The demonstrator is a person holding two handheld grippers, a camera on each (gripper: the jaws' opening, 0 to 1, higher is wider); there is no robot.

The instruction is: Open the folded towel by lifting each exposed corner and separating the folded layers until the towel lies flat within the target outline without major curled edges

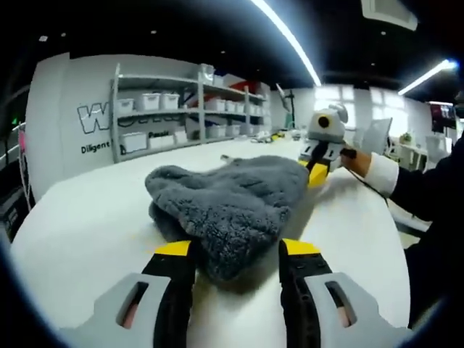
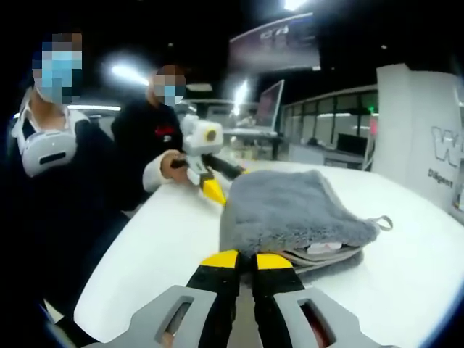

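A grey fluffy towel lies folded and bunched on the white table. My left gripper is open, its yellow-tipped jaws standing either side of the towel's near corner, which pokes between them. At the towel's far right edge sits my right gripper, held by a hand in a dark sleeve. In the right gripper view the towel shows stacked layers and a small loop. There my right gripper is shut at the towel's near edge, seemingly pinching it. The left gripper is at the far corner.
Metal shelves with white bins stand behind the table, beside a white wall with lettering. Two people in dark clothes stand at the table's edge. Bare table surrounds the towel.
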